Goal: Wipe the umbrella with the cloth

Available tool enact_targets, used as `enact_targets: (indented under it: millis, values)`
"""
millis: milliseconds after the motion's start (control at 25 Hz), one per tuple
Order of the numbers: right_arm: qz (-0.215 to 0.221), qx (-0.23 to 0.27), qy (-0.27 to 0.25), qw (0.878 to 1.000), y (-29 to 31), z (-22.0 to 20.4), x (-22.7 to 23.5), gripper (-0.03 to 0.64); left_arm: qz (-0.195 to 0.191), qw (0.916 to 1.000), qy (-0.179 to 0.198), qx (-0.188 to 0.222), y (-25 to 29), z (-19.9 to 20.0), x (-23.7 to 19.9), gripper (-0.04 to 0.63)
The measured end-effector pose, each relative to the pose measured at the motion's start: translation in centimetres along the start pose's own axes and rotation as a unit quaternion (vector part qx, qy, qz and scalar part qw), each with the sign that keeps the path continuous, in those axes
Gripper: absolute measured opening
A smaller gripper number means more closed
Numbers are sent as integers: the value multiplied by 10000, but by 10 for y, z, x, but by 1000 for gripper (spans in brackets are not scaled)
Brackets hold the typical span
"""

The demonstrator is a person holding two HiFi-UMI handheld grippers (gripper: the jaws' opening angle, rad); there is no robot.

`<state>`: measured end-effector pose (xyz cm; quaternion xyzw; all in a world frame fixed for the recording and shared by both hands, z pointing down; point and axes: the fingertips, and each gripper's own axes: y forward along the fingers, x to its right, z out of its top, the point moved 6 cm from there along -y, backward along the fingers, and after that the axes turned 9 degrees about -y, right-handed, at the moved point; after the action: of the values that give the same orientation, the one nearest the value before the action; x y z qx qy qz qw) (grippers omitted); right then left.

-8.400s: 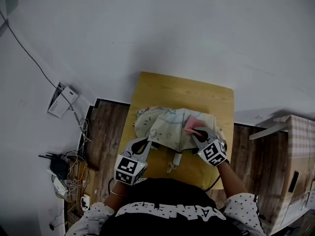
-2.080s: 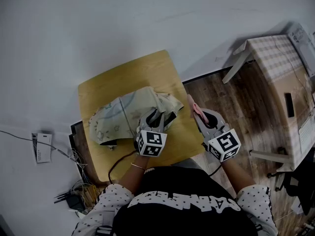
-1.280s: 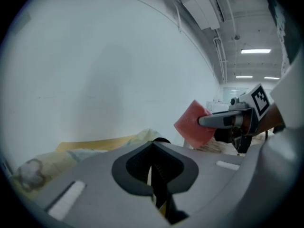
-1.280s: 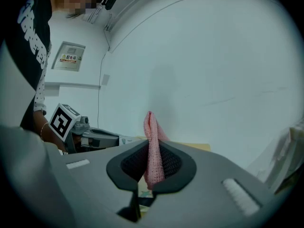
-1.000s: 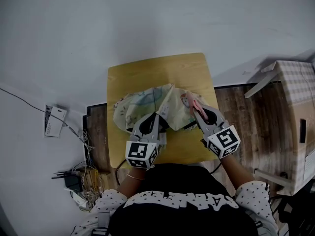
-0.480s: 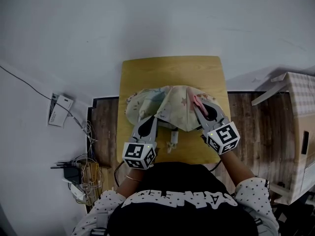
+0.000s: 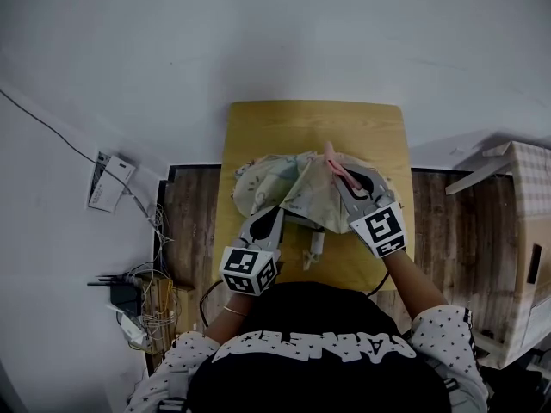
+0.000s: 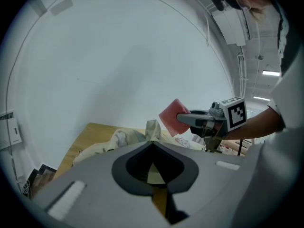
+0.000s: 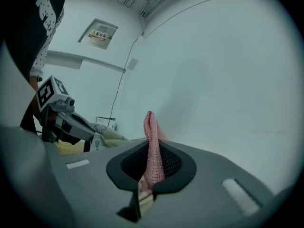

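On table [image 7: 258, 123], umbrella [image 7: 280, 183] lies handle [image 7: 313, 249] toward person [image 7: 310, 355], cloth [image 7: 331, 157] in right gripper [image 7: 339, 175]

Umbrella [image 7: 288, 188] shaft mostly hidden under fabric.

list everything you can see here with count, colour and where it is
light wooden table: one, yellow-tan, against the white wall
cream patterned fabric umbrella: one, cream, bunched on the table
pink square cloth: one, pink, held over the umbrella
tangle of cables: one cluster, black and white, floor left of the table
white wall box: one, white, left of the table
checked-covered box: one, beige check, far right
left gripper: one, grey, shut on umbrella fabric
right gripper: one, grey, shut on the cloth
dotted sleeves: two, white with black dots, bottom edge
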<state>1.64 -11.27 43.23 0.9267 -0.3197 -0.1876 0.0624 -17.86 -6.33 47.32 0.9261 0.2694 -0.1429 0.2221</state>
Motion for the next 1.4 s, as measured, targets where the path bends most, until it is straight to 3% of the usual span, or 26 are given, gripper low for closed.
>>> enact_targets:
  millis: [160,400,1400]
  values:
    - [364,-179,-299,9987,19,-3,-14,34,-177,9998,97,-52,0,1,1,-2]
    - [861,-450,-267,9949,36,-14,-33,34,-293,9992,236,-111,-1,2,-2,-2]
    - [1788,-629,-233,9816,28,-19,-92,34,-240,9991,275,-194,-2,-1,-4,-2]
